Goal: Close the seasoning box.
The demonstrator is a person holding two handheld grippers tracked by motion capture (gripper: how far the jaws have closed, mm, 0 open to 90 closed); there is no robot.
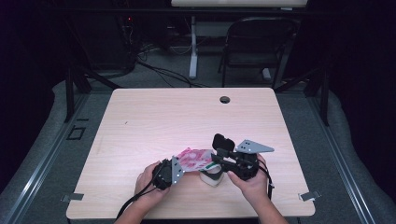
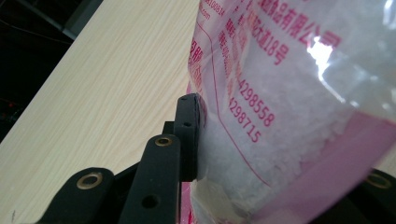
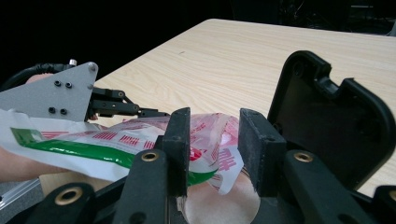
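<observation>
- My left gripper (image 1: 180, 169): jaws clamped on the near-left end of the bag (image 1: 195, 159). In the left gripper view one pad presses into the plastic, with white granular contents bulging past it (printed pink lettering on clear film).
- My right gripper (image 3: 215, 140): jaws stand apart with the bag's crumpled edge lying between them; neither pad presses on it, so nothing is gripped on this side.
- Bag position: lifted just above the table (image 1: 187, 116), near its front edge, spanning between my two grippers. Its long axis runs from my left gripper across toward my right.
- White bowl (image 1: 212, 177): directly beneath my right gripper, just right of the held end (rim partly hidden).
- Governing relation: the bag's free end lies inside my right jaws and over the bowl; my right hand (image 1: 252, 184) is the nearer one for any re-grip.
</observation>
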